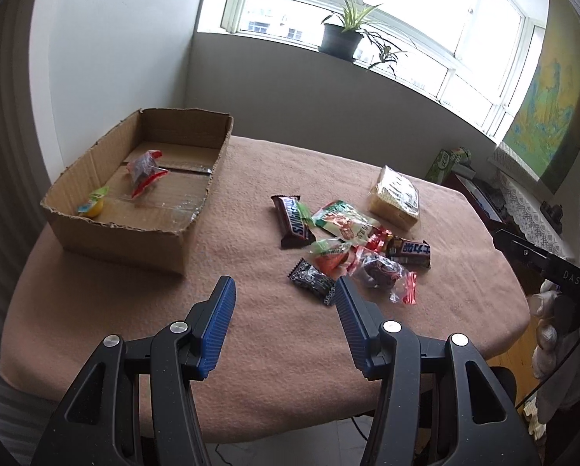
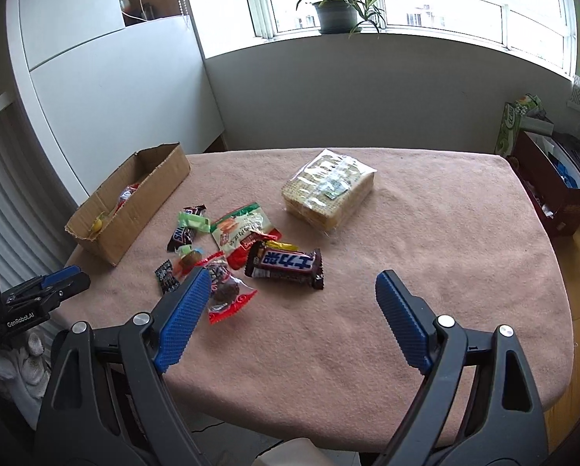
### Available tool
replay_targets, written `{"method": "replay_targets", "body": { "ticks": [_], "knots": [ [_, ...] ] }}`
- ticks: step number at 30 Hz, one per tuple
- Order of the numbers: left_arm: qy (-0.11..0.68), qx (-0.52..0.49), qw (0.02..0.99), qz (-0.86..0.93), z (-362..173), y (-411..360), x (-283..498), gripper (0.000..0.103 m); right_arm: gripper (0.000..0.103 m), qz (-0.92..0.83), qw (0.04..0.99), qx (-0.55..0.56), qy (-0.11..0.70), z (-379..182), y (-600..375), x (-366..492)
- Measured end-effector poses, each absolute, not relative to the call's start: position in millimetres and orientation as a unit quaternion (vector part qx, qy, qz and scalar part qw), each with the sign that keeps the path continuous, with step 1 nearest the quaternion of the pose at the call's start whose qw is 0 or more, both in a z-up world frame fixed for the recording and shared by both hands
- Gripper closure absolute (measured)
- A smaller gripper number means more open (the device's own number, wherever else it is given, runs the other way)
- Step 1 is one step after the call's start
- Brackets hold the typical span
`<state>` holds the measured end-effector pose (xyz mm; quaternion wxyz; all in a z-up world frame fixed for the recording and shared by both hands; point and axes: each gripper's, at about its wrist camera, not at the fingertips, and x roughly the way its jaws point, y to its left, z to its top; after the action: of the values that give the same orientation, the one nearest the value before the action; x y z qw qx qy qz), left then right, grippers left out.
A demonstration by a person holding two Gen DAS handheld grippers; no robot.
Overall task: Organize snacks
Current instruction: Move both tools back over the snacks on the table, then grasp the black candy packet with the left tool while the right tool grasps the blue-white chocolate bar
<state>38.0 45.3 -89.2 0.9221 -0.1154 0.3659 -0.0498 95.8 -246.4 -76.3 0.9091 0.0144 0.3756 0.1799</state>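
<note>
box [image 1: 134, 229] | holds red-wrapped snack [image 1: 144, 171], yellow jelly cup [image 1: 91, 206]

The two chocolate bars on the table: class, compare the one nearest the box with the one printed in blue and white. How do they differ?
The bar nearest the box lies half hidden under a green sweet; the blue-and-white bar lies fully in view.
The first points away across the table; the second lies sideways.
Both have dark brown wrappers and rest on the pink cloth, outside the cardboard box.
</note>
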Motion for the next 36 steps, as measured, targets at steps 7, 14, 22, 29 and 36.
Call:
{"method": "replay_targets", "body": {
  "ticks": [7,14,22,29,36],
  "knots": [
    [0.388,-0.114,0.913,-0.060,-103,31,40,0.051,0.032,0.197,0.895,0.008,0.400,-94,-253,113],
    [0.402,-0.108,0.907,-0.067,-113,19,47,0.051,0.038,0.243,0.871,0.009,0.426,-105,-244,156],
    [0.417,-0.105,0.901,-0.064,-122,15,61,0.051,0.054,0.286,0.832,0.047,0.473,-134,-234,206],
    [0.427,-0.102,0.896,-0.064,-129,13,70,0.051,0.054,0.310,0.806,0.053,0.502,-151,-232,208],
    [0.434,-0.103,0.893,-0.067,-136,15,77,0.051,0.054,0.331,0.796,0.030,0.506,-147,-225,183]
  ]
}}
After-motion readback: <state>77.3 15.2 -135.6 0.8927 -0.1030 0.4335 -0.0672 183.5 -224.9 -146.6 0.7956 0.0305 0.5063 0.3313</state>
